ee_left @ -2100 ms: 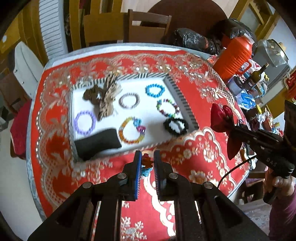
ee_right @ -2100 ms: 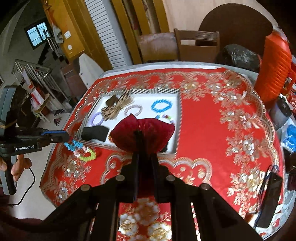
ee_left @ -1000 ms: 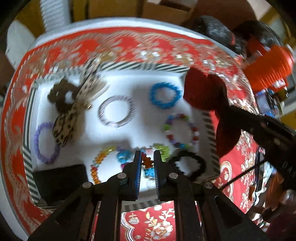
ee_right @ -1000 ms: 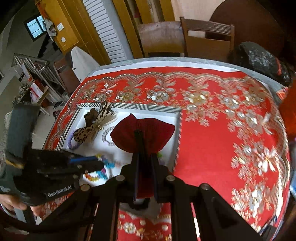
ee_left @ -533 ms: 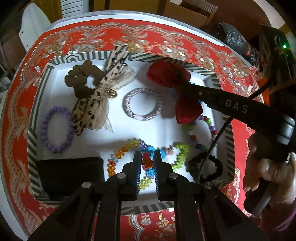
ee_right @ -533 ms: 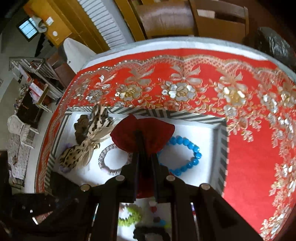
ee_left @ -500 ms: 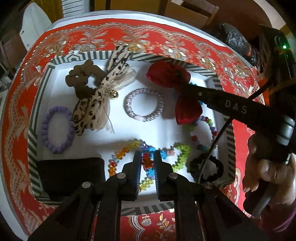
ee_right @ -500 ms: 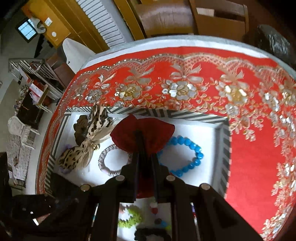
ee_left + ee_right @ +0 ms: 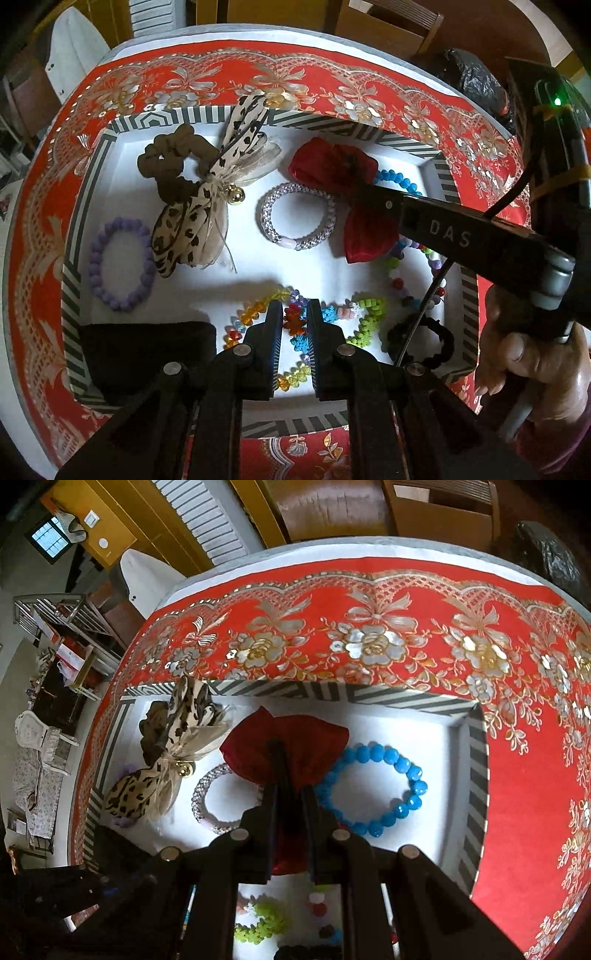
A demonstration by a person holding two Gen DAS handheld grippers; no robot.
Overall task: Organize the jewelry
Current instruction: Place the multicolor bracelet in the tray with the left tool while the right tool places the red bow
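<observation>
A white tray with a striped rim [image 9: 70, 280] [image 9: 476, 760] lies on the red tablecloth. My left gripper [image 9: 293, 325] is shut on a flower-bead bracelet [image 9: 369, 317] whose loop lies low on the tray's near part, over an amber bead bracelet [image 9: 255, 306]. My right gripper [image 9: 286, 771] [image 9: 373, 192] is shut on a red bow [image 9: 314, 734] [image 9: 328, 162] and holds it low over the tray's far right, above a blue bead bracelet [image 9: 402, 768] [image 9: 399, 181].
In the tray lie a leopard bow [image 9: 207, 206], a brown scrunchie [image 9: 166, 158], a purple bracelet [image 9: 122, 266], a silver bracelet [image 9: 295, 214], a multicolour bracelet [image 9: 399, 280], a black scrunchie [image 9: 424, 339] and a black pad [image 9: 147, 354]. Chairs stand beyond the table.
Both grippers came from outside the tray to over it. In the last half second the left gripper and bracelet barely moved, and the right gripper sank closer to the tray with the bow.
</observation>
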